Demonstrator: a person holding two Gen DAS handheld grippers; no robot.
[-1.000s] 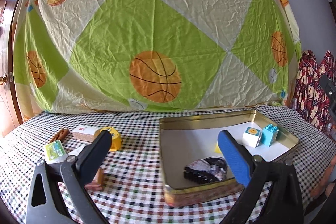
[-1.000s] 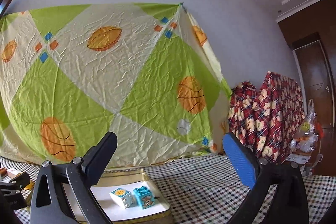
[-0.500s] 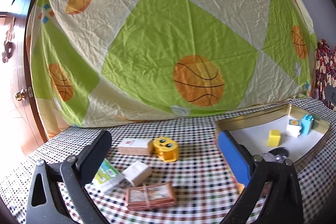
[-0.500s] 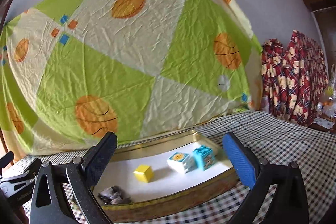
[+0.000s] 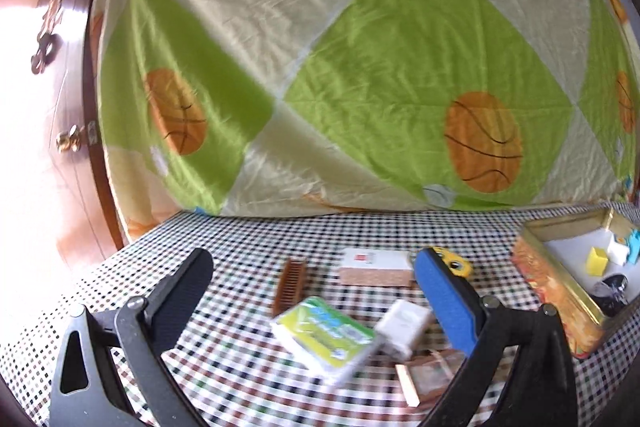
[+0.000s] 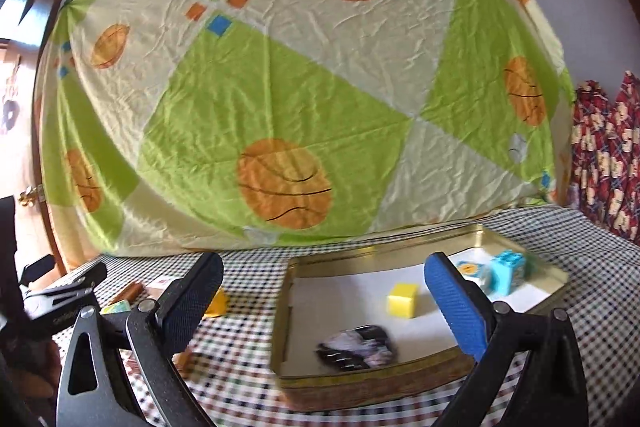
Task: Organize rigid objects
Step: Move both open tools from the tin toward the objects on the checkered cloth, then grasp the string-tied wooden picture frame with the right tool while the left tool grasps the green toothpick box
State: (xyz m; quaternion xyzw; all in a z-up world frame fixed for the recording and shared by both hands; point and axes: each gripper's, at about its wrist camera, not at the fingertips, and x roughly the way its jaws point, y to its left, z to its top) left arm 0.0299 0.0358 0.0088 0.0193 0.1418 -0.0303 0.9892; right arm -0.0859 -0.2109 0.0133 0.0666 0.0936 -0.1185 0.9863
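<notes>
Left hand-held gripper [image 5: 312, 283] swung leftward, checkered tablecloth [image 5: 248, 239], basketball-print sheet [image 5: 360, 67] behind

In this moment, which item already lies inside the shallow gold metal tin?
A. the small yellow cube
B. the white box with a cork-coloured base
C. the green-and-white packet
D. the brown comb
A: the small yellow cube sits on the white floor of the gold metal tin, while the comb, packet and white box lie on the checked cloth outside it.

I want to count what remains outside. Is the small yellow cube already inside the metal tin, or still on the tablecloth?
Inside. The yellow cube rests on the white floor of the tin, enclosed by its gold walls.
</notes>
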